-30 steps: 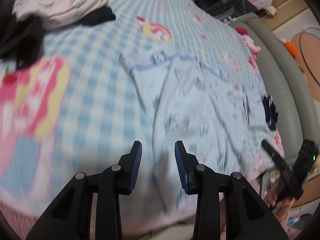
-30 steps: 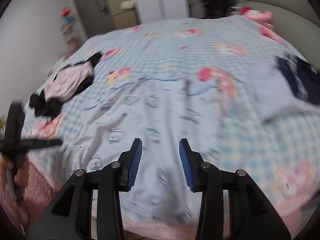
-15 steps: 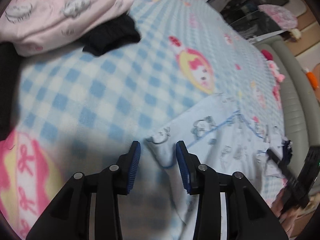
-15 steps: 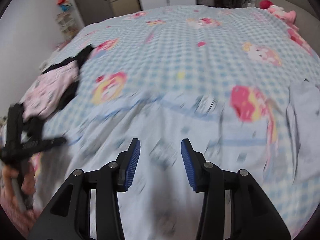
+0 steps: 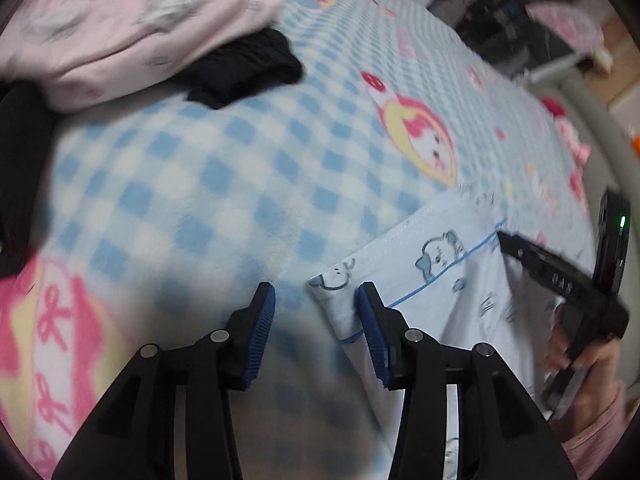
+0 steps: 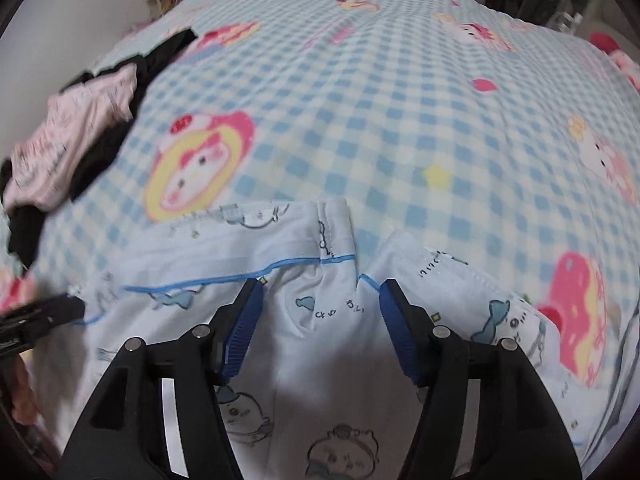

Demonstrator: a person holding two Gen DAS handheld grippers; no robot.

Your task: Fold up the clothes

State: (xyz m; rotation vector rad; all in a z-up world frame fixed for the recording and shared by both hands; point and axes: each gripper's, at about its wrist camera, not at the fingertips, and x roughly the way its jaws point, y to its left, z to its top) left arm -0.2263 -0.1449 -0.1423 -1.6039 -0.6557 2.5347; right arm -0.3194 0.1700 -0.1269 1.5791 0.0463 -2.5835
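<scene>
A: The left gripper (image 5: pixel 316 312) has its blue fingers apart, holding nothing. A corner of the pale blue pajama piece (image 5: pixel 440 280) sits just inside its right finger (image 5: pixel 370 312).

B: And the right gripper (image 6: pixel 320 312)?

A: Its fingers are apart too. They sit on each side of a bump of the same cloth near the blue piping.

B: What could go wrong?

A: I think the left one could close on only the thin corner tip, so it slips out. Or a finger could pinch the checked blanket (image 5: pixel 240 184) underneath.

B: Anything else around?

A: A pink garment (image 5: pixel 120 28) and black clothes (image 5: pixel 248 68) lie at eleven o'clock, well apart. Nothing lies between them and the cloth.
</scene>
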